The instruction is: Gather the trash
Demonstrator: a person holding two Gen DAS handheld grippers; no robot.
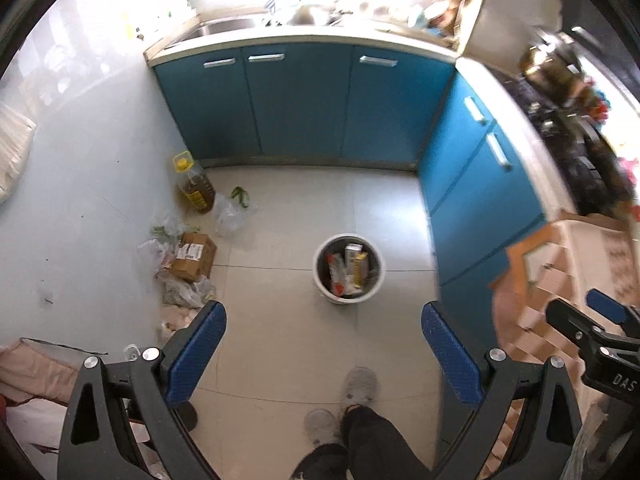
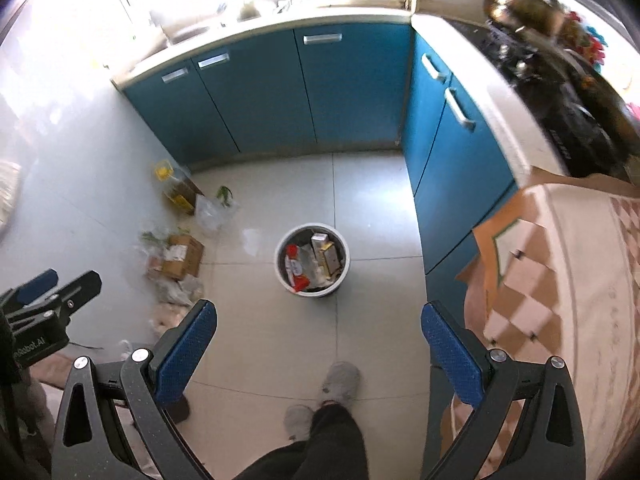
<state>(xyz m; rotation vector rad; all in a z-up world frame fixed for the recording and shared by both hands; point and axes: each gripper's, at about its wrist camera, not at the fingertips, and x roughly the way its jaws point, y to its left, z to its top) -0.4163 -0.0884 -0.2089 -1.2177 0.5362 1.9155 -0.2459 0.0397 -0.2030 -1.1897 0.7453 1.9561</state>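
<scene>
Both tools spread wide, nothing between the pads. Left tool (image 1: 323,354) and right tool (image 2: 318,350) are held high over the kitchen floor (image 1: 280,208), pointing down and forward, my feet (image 1: 360,386) just below them.

Bin (image 1: 349,268) sits on open floor straight ahead of both tools, part full of cartons and wrappers, near the right-hand cabinet run (image 1: 472,184) but apart from it.

Loose trash is the pile (image 1: 180,276) along the floor's left edge at the wall: cardboard box (image 1: 194,256) in the middle, crumpled plastic bags around and touching it, another clear bag (image 1: 229,212) and a green scrap (image 1: 240,196) further toward the back-left corner, beside the oil bottle (image 1: 194,184).

Key relation: pile lies forward-left of both tools, bin forward-centre. Left tool is the nearer one, my call. Pile's long axis runs along the wall, front to back. Next move, probably: drop left tool to the pile's near end.
</scene>
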